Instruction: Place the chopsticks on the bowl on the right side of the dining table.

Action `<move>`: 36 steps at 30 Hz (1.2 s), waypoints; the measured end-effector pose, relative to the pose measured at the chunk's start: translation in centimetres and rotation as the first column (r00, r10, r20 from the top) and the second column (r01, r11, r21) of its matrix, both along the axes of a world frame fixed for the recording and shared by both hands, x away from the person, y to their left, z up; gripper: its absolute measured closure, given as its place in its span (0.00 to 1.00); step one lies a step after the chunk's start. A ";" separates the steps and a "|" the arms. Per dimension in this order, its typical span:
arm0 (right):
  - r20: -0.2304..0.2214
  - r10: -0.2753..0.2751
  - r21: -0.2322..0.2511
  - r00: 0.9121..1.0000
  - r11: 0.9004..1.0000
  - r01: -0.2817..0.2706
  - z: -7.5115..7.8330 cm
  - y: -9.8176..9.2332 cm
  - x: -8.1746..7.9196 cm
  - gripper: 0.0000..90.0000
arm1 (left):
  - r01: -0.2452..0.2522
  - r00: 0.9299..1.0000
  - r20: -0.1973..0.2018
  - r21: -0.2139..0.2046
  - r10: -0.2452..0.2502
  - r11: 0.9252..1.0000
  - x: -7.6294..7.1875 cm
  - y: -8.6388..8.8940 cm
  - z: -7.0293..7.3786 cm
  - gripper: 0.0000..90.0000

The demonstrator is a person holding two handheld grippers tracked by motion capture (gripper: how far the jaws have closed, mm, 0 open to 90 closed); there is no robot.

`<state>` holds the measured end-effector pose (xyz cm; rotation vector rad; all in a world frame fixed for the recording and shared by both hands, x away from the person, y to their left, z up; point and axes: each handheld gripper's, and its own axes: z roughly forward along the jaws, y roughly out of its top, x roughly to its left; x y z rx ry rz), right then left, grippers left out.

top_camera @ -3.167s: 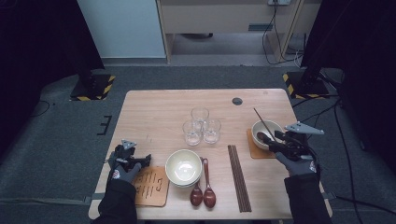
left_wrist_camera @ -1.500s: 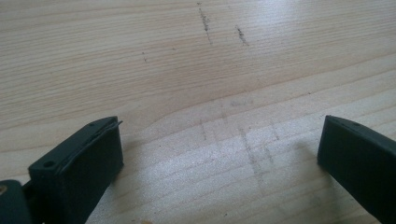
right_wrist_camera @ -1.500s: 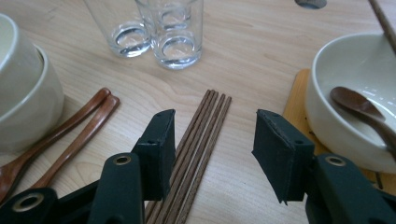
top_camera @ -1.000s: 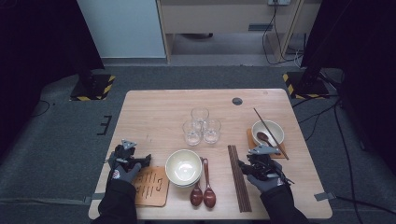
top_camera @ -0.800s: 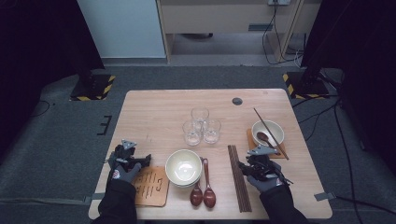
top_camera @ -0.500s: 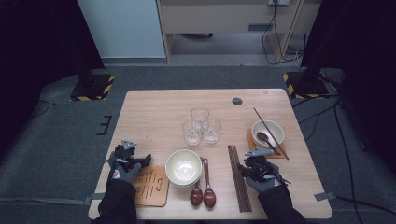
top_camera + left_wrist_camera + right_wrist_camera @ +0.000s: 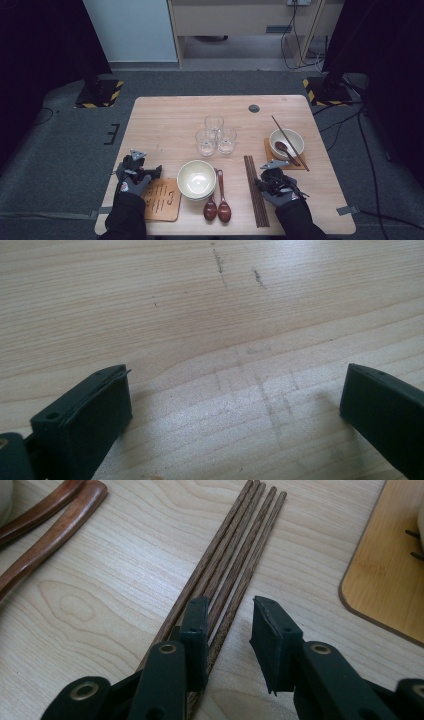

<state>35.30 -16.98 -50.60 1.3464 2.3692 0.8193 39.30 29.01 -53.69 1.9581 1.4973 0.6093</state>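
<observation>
Pale wooden table [image 7: 165, 125] carries everything; the dark wooden chopsticks [image 7: 235, 565] lie bundled right of the spoons [image 7: 217, 200]. My right gripper [image 7: 227, 630] has been closing, one chopstick between its jaws, not yet pinched. My left gripper [image 7: 235, 405] gapes, released.

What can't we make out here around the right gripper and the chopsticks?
- Pad contact: in the right gripper view the right gripper has its jaws around some of the chopsticks; they have just been closing, but whether they press yet is unclear.
- Near ends of the chopsticks: hidden under the jaws.
- High view: the glove and gripper body cover the jaws; too small.
</observation>
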 end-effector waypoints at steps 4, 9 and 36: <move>-0.008 -0.002 -0.007 1.000 1.000 0.002 -0.2 0.0 0.1 0.77 | 0.000 1.000 0.000 0.000 0.000 1.000 0.0 0.0 0.0 0.00; -0.018 -0.003 -0.013 1.000 1.000 0.003 -0.4 -0.1 0.2 0.78 | 0.000 1.000 0.000 0.000 0.000 1.000 0.0 0.0 0.0 0.00; -0.054 -0.051 -0.031 0.997 0.998 0.049 -0.4 -1.2 0.5 0.93 | 0.000 1.000 0.000 0.000 0.000 1.000 0.0 0.0 0.0 0.00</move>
